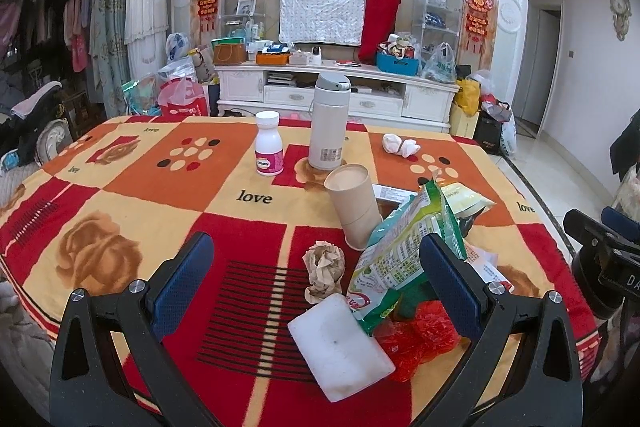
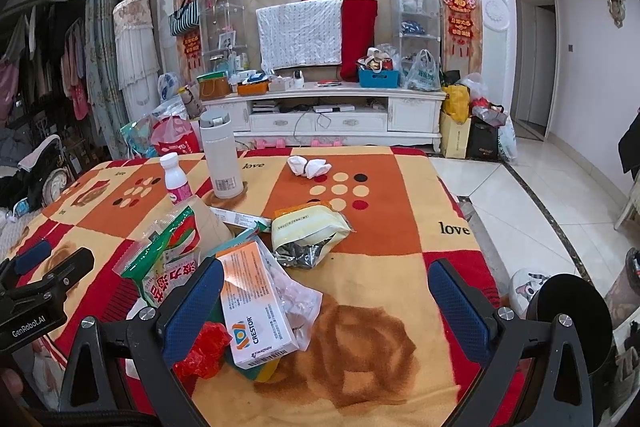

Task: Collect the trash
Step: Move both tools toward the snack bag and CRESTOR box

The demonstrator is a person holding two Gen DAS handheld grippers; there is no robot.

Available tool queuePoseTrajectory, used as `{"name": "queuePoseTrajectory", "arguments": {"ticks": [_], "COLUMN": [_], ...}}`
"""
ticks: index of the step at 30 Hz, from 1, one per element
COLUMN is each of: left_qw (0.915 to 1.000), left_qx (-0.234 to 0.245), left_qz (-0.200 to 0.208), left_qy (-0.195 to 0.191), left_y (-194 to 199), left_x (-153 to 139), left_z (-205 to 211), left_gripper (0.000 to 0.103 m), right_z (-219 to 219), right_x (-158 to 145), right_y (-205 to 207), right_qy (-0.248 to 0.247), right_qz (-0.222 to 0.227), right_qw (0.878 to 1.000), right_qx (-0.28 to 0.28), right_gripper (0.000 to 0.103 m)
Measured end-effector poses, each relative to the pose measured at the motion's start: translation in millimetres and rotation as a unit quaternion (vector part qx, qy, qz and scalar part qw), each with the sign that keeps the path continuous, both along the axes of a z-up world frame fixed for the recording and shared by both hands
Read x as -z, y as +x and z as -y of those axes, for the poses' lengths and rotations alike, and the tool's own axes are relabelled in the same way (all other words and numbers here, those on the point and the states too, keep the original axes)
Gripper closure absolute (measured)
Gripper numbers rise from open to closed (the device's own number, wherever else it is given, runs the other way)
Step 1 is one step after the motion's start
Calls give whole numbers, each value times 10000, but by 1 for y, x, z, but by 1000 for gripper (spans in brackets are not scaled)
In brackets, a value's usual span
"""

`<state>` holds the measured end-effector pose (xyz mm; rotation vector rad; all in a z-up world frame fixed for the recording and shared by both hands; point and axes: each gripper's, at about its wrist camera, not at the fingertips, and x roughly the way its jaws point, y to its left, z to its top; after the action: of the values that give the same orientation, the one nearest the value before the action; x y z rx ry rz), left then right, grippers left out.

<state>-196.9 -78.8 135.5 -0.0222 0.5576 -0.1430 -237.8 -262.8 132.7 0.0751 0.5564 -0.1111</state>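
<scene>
Trash lies on a table with a red, orange and yellow blanket [image 1: 132, 187]. In the left wrist view my left gripper [image 1: 316, 259] is open and empty, above a crumpled brown paper ball [image 1: 324, 269], a white foam block [image 1: 340, 347], a green snack bag [image 1: 404, 251], red plastic wrap [image 1: 420, 343] and a tipped cardboard tube [image 1: 354, 207]. In the right wrist view my right gripper [image 2: 326, 287] is open and empty, with an orange CRESTOR box [image 2: 256, 303], clear wrapper [image 2: 298, 301] and a torn yellow pouch [image 2: 308, 231] near its left finger. White crumpled tissue [image 2: 308, 166] lies farther back.
A white thermos [image 1: 329, 123] and a white pill bottle with pink label [image 1: 269, 143] stand at the table's middle back. A black round bin [image 2: 568, 311] sits at the right table edge. Behind is a cluttered white TV cabinet [image 2: 320, 111], bags on the floor, and tiled floor at right.
</scene>
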Motion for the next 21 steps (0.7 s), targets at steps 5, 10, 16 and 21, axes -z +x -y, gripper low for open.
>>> {"name": "queuePoseTrajectory", "arguments": {"ticks": [5,10,16,21], "left_qw": [10000,10000,10000,9999], "left_qx": [-1,-16,-5,22], "left_qz": [3,-53,-80,-114], "left_qy": [-6,0,17,-8], "left_y": [0,2,3,2], "left_x": [-1,5,6,6], "left_z": [0,1,3,3], "left_gripper": [1,1,1,1], "right_z": [1,2,5,6], "right_x": [2,3,6,7], "right_y": [1,1,2,1], "right_qy": [17,22,40,42], "right_qz": [-42,-65,-107,-141], "right_qw": [10000,10000,9999,9999], "right_qx": [11,12,24,37], "right_gripper": [2,2,2,2]}}
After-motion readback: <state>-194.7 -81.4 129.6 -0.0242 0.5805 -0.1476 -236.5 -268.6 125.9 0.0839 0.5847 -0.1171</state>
